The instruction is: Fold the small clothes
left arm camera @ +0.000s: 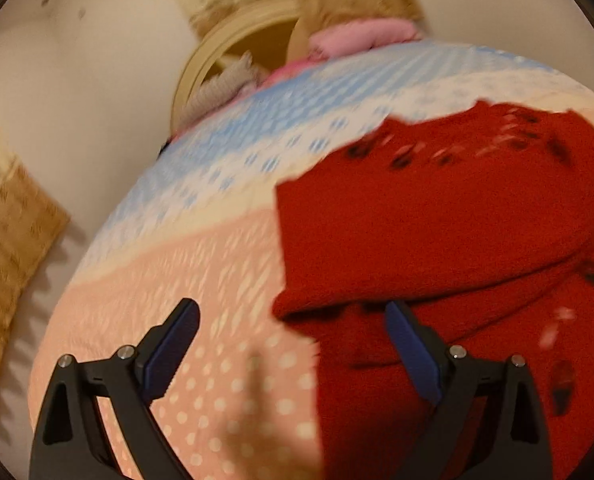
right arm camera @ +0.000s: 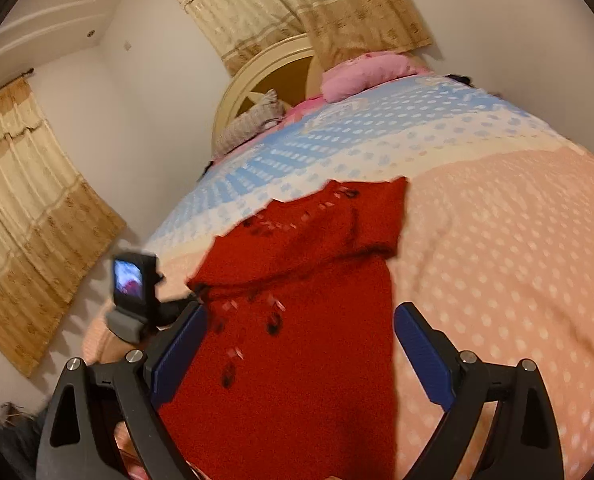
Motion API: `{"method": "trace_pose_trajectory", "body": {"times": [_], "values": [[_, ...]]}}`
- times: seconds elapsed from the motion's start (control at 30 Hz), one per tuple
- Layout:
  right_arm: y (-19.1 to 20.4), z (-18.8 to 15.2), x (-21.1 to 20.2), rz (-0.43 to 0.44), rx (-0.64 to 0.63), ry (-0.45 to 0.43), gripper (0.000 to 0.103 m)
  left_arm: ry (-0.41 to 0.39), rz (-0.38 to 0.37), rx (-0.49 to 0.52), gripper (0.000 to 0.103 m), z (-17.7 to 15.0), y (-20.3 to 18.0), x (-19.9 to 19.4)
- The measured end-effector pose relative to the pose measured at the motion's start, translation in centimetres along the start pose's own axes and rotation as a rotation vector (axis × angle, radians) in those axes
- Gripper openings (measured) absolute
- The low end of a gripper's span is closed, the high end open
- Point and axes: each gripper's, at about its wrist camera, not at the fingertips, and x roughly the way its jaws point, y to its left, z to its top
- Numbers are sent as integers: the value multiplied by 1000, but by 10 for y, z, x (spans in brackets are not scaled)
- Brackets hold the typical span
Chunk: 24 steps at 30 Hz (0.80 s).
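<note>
A red knitted garment (left arm camera: 437, 232) with dark and pale flecks lies on the bed, one side folded over the body. It also shows in the right wrist view (right arm camera: 297, 280). My left gripper (left arm camera: 293, 320) is open and empty, above the garment's left edge, its right finger over the red cloth. My right gripper (right arm camera: 301, 324) is open and empty, jaws spread over the garment's lower body. The left gripper's camera unit (right arm camera: 131, 284) shows at the garment's left side.
The bed has a dotted blanket (right arm camera: 517, 240), peach near me and blue farther off. A pink pillow (right arm camera: 369, 72) and a grey knitted item (right arm camera: 253, 120) lie by the round cream headboard (right arm camera: 257, 76). Beige curtains (right arm camera: 29, 216) hang on the walls.
</note>
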Motion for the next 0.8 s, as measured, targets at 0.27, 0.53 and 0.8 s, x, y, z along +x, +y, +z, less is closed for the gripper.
{"method": "trace_pose_trajectory", "body": {"times": [0.27, 0.53, 0.8], "values": [[-1, 58, 97, -63, 21, 171, 71, 65, -121, -189, 103, -6, 25, 21], [-18, 72, 184, -143, 40, 238, 71, 101, -181, -259, 103, -15, 32, 31], [-13, 67, 218, -253, -81, 295, 7, 107, -211, -290, 103, -17, 39, 33]]}}
